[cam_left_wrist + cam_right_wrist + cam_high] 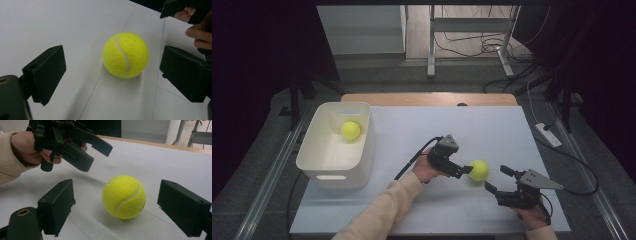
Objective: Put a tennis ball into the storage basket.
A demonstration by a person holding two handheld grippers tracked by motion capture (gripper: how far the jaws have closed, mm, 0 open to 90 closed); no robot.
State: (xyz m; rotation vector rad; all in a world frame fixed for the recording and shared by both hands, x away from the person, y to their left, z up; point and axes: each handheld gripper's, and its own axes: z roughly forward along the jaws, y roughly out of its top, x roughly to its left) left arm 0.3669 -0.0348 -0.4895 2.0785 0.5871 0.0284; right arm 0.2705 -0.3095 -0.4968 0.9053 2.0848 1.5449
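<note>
- White bin [312, 159] at your far left on the desk [492, 127], one tennis ball [350, 130] inside.
- Your left hand-held gripper [468, 170]: jaws wide, gripping nothing, tips just beside the loose tennis ball [479, 170].
- That ball rests on the desk, between both grippers.
- Your right hand-held gripper [496, 181]: jaws spread, empty, aimed at the ball.

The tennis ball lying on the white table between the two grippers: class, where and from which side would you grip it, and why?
Grip the tennis ball across its widest middle, probably with the left gripper, whose open jaws already flank it. It is round and rests free on the white table, so any opposite pair of sides serves; above or below the middle it may slip out.
</note>
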